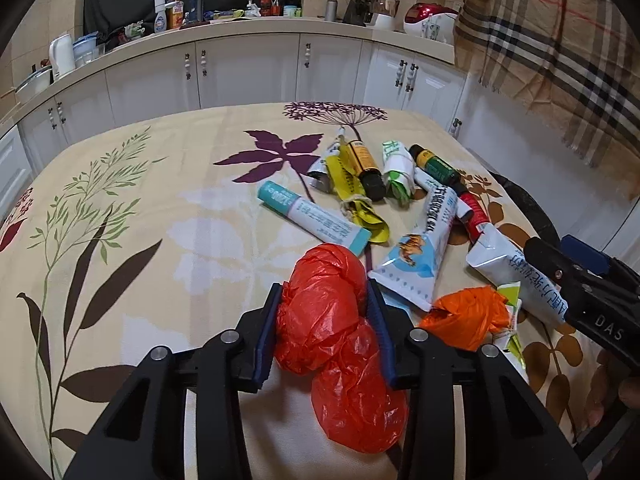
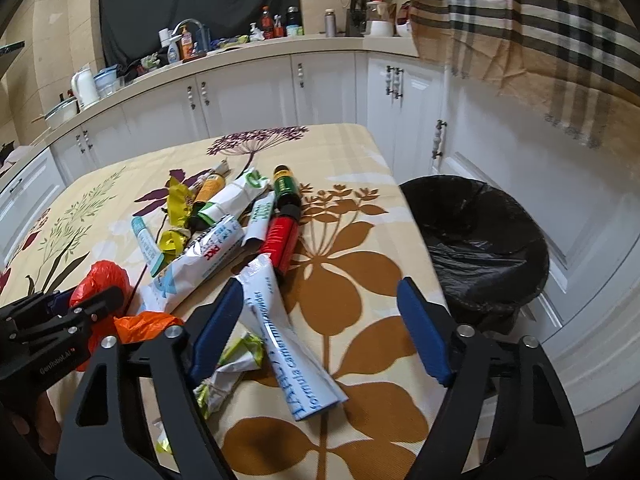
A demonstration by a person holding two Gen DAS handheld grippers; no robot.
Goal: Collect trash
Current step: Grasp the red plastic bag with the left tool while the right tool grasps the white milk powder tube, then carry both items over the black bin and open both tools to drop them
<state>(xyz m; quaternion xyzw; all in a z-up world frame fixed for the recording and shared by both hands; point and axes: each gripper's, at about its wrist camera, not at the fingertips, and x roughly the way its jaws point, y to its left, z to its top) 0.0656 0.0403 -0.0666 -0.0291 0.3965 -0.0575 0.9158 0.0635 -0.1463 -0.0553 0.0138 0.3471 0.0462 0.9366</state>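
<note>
My left gripper (image 1: 326,300) is shut on a crumpled red plastic bag (image 1: 332,320), near the table's front; the bag also shows in the right wrist view (image 2: 100,280). My right gripper (image 2: 320,320) is open above a white tube with blue print (image 2: 288,340), whose near part lies between the fingers. It also shows in the left wrist view (image 1: 560,272). An orange plastic bag (image 1: 468,316) lies between the grippers. A pile of tubes, small bottles and wrappers (image 1: 384,184) lies on the flowered tablecloth (image 1: 140,220). A bin with a black liner (image 2: 480,240) stands right of the table.
White kitchen cabinets (image 1: 248,72) and a cluttered counter (image 1: 224,16) run behind the table. A plaid cloth (image 1: 560,48) hangs at the upper right. The table's right edge (image 2: 412,232) is next to the bin.
</note>
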